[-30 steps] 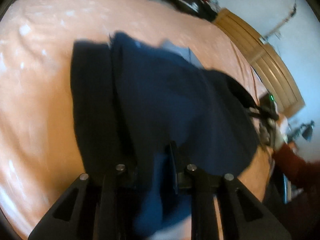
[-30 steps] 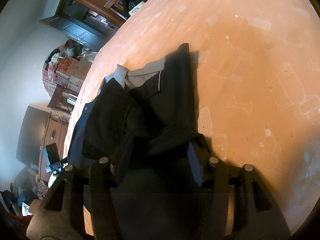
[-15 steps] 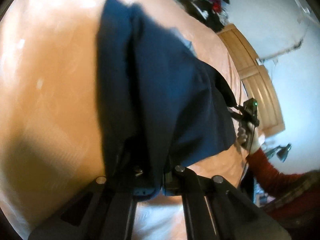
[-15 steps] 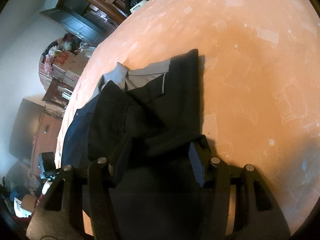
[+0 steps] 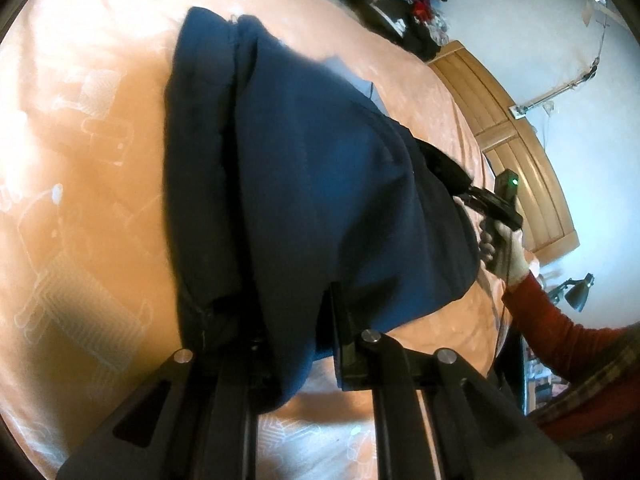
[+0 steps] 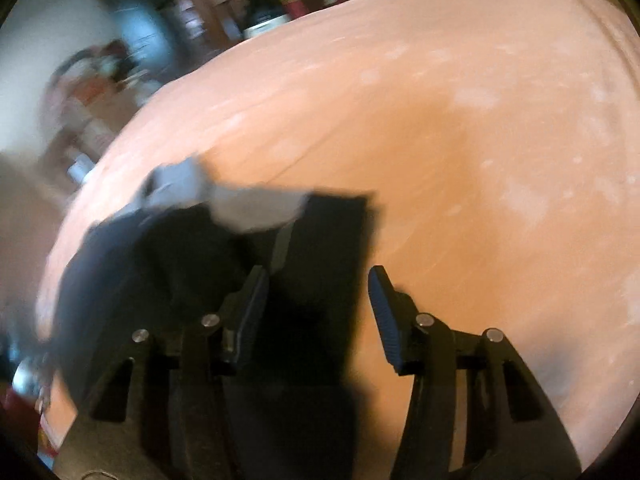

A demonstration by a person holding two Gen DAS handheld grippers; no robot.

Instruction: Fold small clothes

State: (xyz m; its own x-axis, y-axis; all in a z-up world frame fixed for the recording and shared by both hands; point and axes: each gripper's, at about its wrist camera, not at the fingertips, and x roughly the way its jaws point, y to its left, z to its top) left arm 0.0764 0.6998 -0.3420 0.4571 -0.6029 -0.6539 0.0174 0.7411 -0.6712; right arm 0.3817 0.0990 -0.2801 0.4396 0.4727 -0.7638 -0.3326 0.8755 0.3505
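1. Left gripper [image 5: 296, 332] clamps the navy garment [image 5: 320, 168], which drapes over its jaws above the orange bedspread [image 5: 80, 160].
2. Right gripper [image 6: 316, 304] gapes empty over the garment's dark edge.
3. Motion blur obscures the background clutter.

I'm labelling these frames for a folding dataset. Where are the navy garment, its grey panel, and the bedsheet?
navy garment [image 5: 320, 168]: left wrist view, middle of the draped blue cloth.
grey panel [image 6: 256, 208]: right wrist view, pale patch at the garment's far end.
bedsheet [image 6: 480, 140]: right wrist view, bare orange surface.
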